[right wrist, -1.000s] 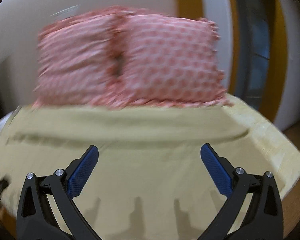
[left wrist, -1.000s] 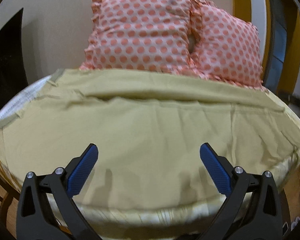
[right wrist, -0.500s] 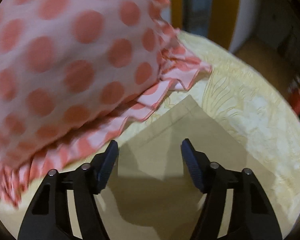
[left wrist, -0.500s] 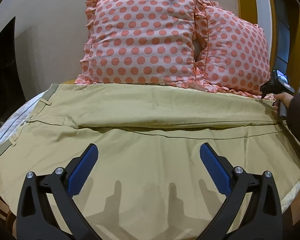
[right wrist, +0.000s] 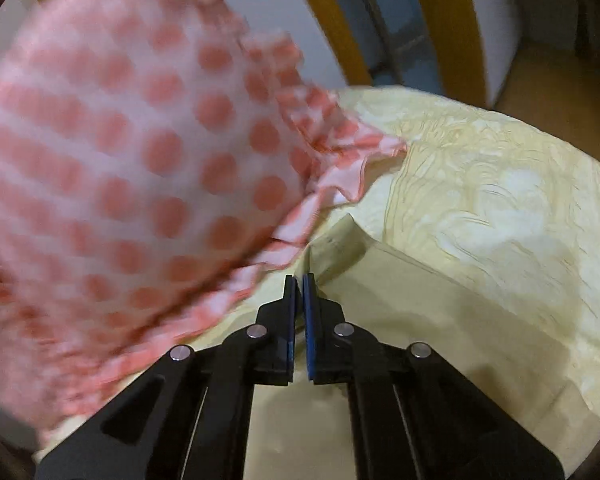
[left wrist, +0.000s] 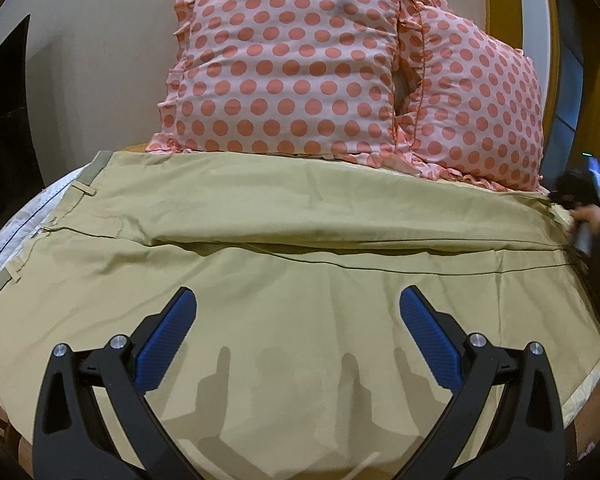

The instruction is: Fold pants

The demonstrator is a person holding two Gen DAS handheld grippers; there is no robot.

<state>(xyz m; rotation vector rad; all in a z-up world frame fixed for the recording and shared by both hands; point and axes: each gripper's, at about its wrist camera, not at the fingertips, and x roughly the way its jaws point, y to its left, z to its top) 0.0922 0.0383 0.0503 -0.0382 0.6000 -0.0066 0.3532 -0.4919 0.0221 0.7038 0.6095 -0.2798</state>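
Observation:
Khaki pants (left wrist: 300, 232) lie spread sideways across the bed, waistband at the left, leg hems at the right. My left gripper (left wrist: 298, 312) is open and empty, above the near leg. My right gripper (right wrist: 299, 278) is shut on the far corner of a pant leg hem (right wrist: 340, 244), beside the pillow frill. In the left wrist view the right gripper (left wrist: 580, 200) and the hand holding it show at the far right edge of the pants.
Two pink polka-dot pillows (left wrist: 292, 72) lean against the wall behind the pants; one (right wrist: 140, 160) is close on the left of my right gripper. A pale yellow patterned bedsheet (right wrist: 500, 200) covers the bed. A wooden frame (right wrist: 456, 20) and floor lie to the right.
My right gripper has closed on the hem corner of the pant leg; half a second ago its jaws were open over it. The left gripper has stayed open, shifting slightly closer.

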